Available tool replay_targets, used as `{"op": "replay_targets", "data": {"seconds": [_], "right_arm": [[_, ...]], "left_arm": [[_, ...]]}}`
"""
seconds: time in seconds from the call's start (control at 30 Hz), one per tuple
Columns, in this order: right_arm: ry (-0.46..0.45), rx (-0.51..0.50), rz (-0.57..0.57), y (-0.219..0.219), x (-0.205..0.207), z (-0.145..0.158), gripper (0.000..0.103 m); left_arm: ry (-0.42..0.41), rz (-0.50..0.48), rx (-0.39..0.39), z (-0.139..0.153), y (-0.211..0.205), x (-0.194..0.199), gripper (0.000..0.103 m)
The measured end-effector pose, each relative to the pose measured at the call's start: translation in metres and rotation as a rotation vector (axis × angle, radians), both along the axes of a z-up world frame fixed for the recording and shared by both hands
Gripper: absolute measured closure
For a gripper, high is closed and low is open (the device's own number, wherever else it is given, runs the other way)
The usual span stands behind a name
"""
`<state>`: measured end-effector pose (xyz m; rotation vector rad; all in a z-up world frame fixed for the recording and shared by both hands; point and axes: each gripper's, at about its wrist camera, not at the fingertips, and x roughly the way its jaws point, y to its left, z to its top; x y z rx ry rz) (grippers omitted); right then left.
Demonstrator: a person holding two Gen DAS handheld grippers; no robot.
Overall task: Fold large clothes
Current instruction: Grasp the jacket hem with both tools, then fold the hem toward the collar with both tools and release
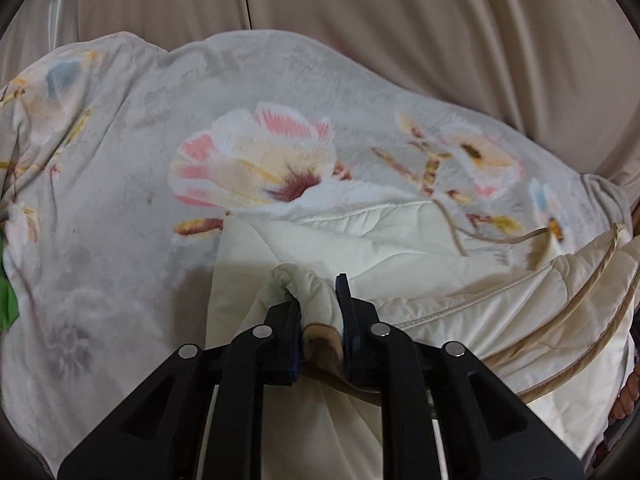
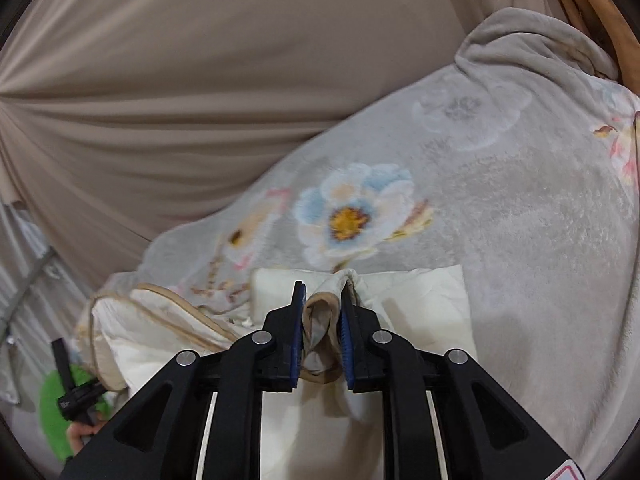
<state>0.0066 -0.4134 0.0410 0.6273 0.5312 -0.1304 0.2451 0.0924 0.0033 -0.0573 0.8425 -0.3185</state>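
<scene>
Over the beige sheet (image 1: 400, 12) a floral blanket (image 1: 120, 140) is spread, the cream quilt (image 1: 460, 308) pinched at bottom centre by left claw (image 1: 318, 300) and right claw (image 2: 323, 308), so it's judged mid-fold, flattening left.

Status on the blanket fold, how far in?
Done: the cream underside is turned over onto the floral blanket, so one fold is coming over. In hand: the left gripper and right gripper each pinch a bunched, tan-piped edge. Left: lay that edge down, smooth it, then fold further; most of the floral face lies spread out.
</scene>
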Motion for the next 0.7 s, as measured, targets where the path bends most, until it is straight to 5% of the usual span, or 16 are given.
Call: {"op": "replay_targets", "data": {"seconds": [0.27,0.33,0.4,0.5,0.6,0.7], "right_arm": [[0.018,-0.020,-0.036,-0.008,0.016,-0.033,0.078],[-0.036,0.003,-0.047,-0.015,0.003,-0.024,0.059],[-0.129,0.038,-0.064,-0.024,-0.016,-0.008,0.055],[-0.240,0.077,-0.085,-0.033,-0.046,0.020,0.055],[-0.276,-0.016,-0.007,-0.003,-0.059,0.054,0.059],[-0.234,-0.144,0.173,0.069,-0.048,0.067,0.066]], "left_arm": [[0.014,-0.003,-0.162,-0.011,0.017,0.011,0.080],[-0.021,-0.002,-0.208,0.008,0.031,0.000,0.072],[-0.071,-0.023,-0.272,0.032,0.047,-0.013,0.062],[-0.195,0.080,-0.229,0.069,0.064,-0.034,0.033],[-0.339,0.083,-0.188,0.109,0.059,-0.064,0.033],[-0.336,-0.067,-0.158,0.116,0.013,-0.079,0.033]]}}
